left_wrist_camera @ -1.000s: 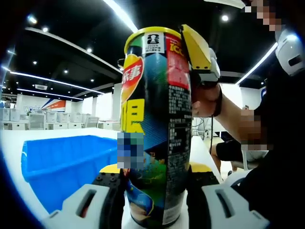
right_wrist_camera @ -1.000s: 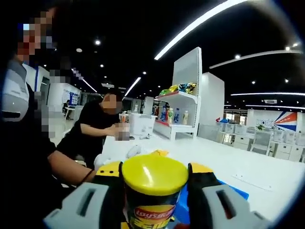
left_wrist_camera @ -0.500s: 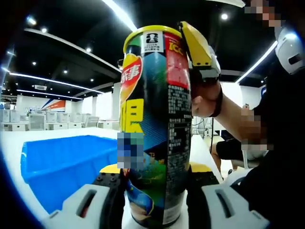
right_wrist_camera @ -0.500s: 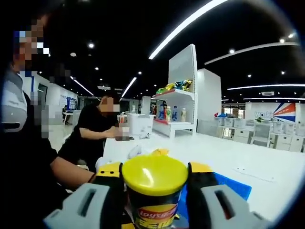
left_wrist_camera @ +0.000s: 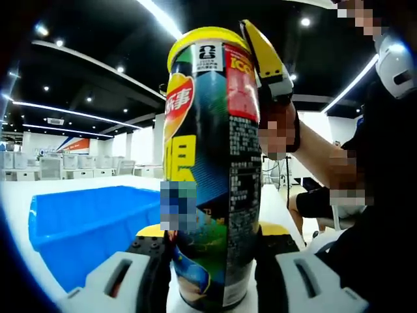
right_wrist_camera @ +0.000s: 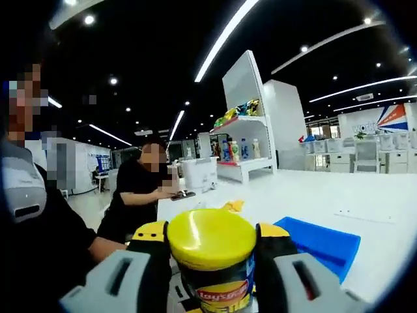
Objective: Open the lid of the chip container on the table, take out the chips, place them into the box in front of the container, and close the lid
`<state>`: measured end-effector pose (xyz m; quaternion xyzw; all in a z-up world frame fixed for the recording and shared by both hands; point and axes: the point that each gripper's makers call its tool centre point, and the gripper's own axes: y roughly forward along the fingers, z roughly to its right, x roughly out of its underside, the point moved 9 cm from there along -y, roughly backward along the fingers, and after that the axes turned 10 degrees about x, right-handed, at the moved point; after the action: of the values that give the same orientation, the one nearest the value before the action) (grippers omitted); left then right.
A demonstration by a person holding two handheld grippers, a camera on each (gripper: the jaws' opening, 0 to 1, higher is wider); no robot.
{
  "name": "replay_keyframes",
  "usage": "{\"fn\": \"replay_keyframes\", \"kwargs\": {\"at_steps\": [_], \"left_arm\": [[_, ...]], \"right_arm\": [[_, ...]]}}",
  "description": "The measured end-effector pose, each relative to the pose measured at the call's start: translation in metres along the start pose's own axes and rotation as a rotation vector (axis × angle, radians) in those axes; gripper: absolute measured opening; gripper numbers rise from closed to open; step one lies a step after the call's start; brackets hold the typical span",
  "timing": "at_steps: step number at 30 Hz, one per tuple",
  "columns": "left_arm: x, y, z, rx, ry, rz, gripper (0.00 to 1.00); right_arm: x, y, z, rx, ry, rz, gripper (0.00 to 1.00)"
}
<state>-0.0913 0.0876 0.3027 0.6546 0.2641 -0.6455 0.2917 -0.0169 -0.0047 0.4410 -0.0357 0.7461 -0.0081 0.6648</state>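
Note:
A tall chip container (left_wrist_camera: 212,143) with a colourful label stands upright on the white table. My left gripper (left_wrist_camera: 212,251) is shut on its lower body, one jaw on each side. At the top sits its yellow lid (left_wrist_camera: 207,36), with one yellow finger of my right gripper (left_wrist_camera: 264,59) pressed against its right edge. In the right gripper view the yellow lid (right_wrist_camera: 212,238) lies between the jaws of my right gripper (right_wrist_camera: 212,244), which is shut on it. The blue box (left_wrist_camera: 85,222) lies open on the table left of the container, and the same blue box (right_wrist_camera: 322,241) appears beyond the lid.
A person's hand and arm (left_wrist_camera: 306,156) hold the right gripper beside the container. Another person (right_wrist_camera: 140,192) sits at the white table (right_wrist_camera: 293,202) farther back. A shelf unit (right_wrist_camera: 244,124) with bottles stands behind the table.
The right gripper's finger and the yellow lid sit slightly higher in the left gripper view. The right gripper view has tilted, bringing more of the blue box and table into sight.

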Motion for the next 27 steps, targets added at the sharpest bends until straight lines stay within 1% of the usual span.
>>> {"fn": "replay_keyframes", "kwargs": {"at_steps": [9, 14, 17, 21, 27], "left_arm": [[0.0, 0.001, -0.001, -0.003, -0.003, 0.001, 0.51], [0.001, 0.001, -0.001, -0.004, -0.001, 0.001, 0.51], [0.001, 0.001, -0.001, -0.004, 0.0, 0.001, 0.51], [0.001, 0.001, -0.001, -0.004, 0.002, 0.001, 0.51], [0.001, 0.001, -0.001, 0.0, 0.004, 0.001, 0.51]], "right_arm": [[-0.002, 0.001, 0.003, 0.007, -0.02, 0.002, 0.5], [-0.007, 0.0, 0.003, 0.006, -0.025, 0.024, 0.5], [-0.01, -0.001, 0.001, 0.009, -0.056, 0.026, 0.5], [-0.014, -0.003, 0.001, 0.016, -0.066, 0.035, 0.5], [-0.014, -0.01, 0.004, 0.037, -0.075, 0.037, 0.51]]}}
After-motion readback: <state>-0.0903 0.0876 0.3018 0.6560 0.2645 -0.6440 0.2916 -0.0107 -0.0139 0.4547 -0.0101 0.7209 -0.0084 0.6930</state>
